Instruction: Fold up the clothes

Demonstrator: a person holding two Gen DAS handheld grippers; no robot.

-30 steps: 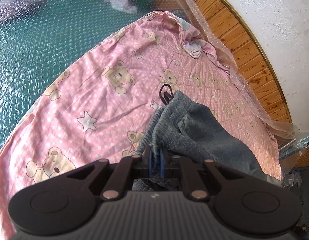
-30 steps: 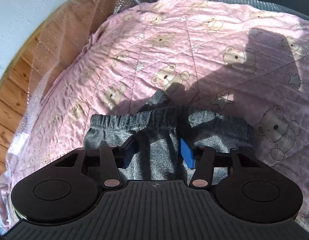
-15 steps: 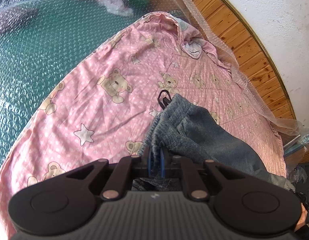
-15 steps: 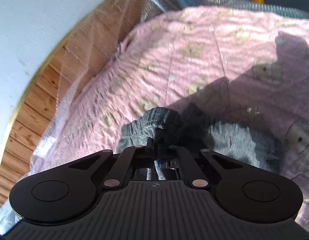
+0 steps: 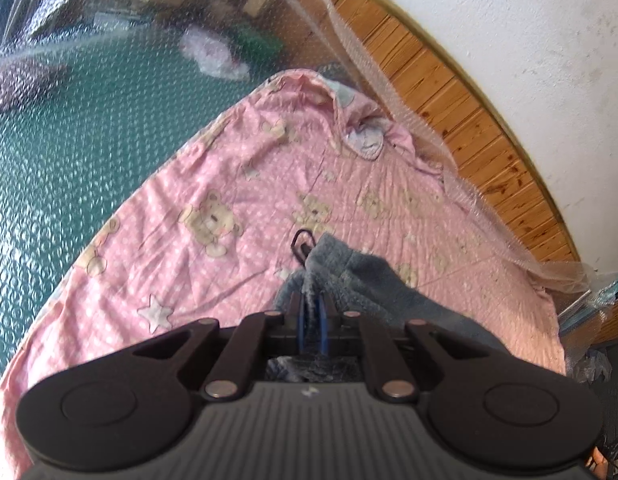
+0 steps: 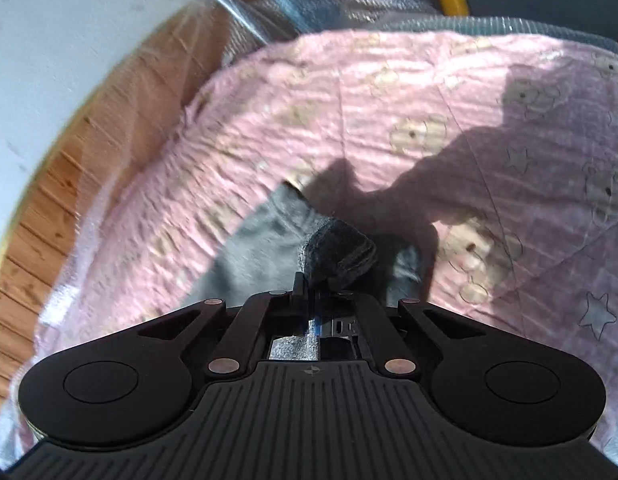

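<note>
Gripping the grey fleece trousers [image 5: 373, 280] at lower centre above the pink bear-print quilt [image 5: 213, 184], both left tongs [image 5: 311, 312] and right tongs [image 6: 309, 284] pinch thin bunched folds; fabric could slip free if tugged apart.

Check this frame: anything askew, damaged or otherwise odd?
Nothing damaged or spilled. The pink bear-print sheet lies rumpled, its far corner bunched against the wooden wall panel. A black clip hangs at the grey garment edge.

Left gripper [image 5: 311, 312] clamped on grey fleece garment [image 5: 361, 280].
Garment trails right of the tongs over pink bear-print sheet [image 5: 213, 216]; black clip [image 5: 301, 243] just ahead of fingertips; green bubble-textured cover [image 5: 61, 140] far left.
</note>
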